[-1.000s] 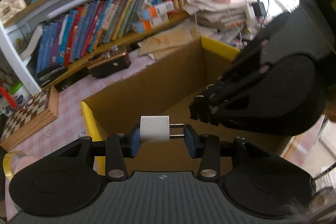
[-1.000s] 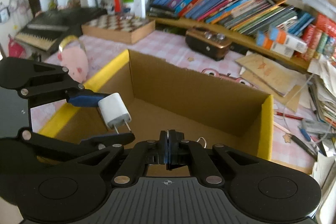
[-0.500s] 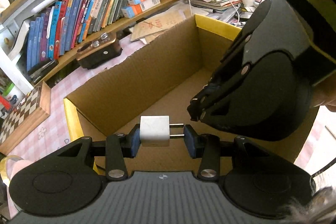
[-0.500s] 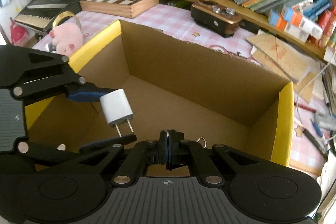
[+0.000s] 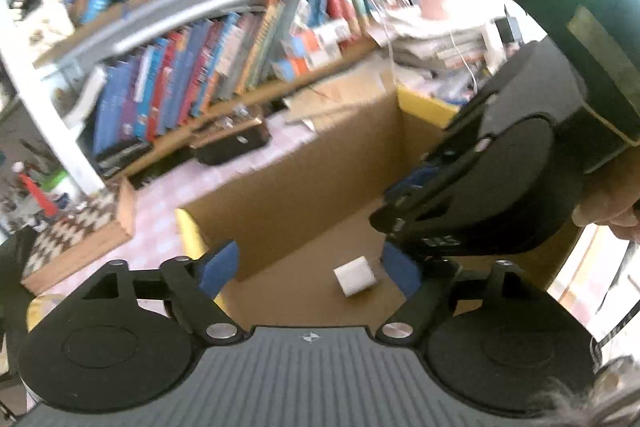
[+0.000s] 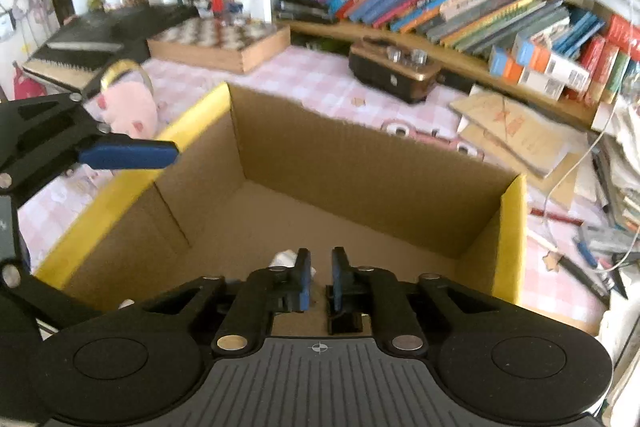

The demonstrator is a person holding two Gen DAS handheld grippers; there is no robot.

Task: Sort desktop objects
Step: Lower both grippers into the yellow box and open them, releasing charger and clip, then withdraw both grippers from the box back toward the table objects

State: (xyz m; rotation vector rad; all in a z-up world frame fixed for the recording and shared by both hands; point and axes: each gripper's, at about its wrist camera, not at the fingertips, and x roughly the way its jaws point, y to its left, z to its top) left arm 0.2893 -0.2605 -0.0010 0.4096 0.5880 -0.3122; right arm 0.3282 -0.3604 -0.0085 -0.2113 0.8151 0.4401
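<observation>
A white charger plug (image 5: 355, 275) lies on the floor of the open cardboard box (image 5: 304, 171) with yellow rims. My left gripper (image 5: 310, 267) is open and empty above the box's near edge. My right gripper (image 6: 319, 277) is open a little and empty, over the box (image 6: 360, 163). A white bit (image 6: 285, 259) shows just beyond its left finger, too hidden to name. The left gripper's blue pad (image 6: 128, 154) shows at the left of the right wrist view. The right gripper's body (image 5: 492, 187) fills the right of the left wrist view.
A pink checked tablecloth (image 6: 320, 75) covers the desk. Behind the box stand a brown radio (image 6: 394, 75), a chessboard box (image 6: 218, 43), a pink plush toy (image 6: 126, 107) and a shelf of books (image 6: 440, 3). Papers and cables (image 6: 600, 187) pile at the right.
My left gripper has opened and the white charger plug has dropped to the box floor. My right gripper has opened a little. Both grippers have lifted somewhat.
</observation>
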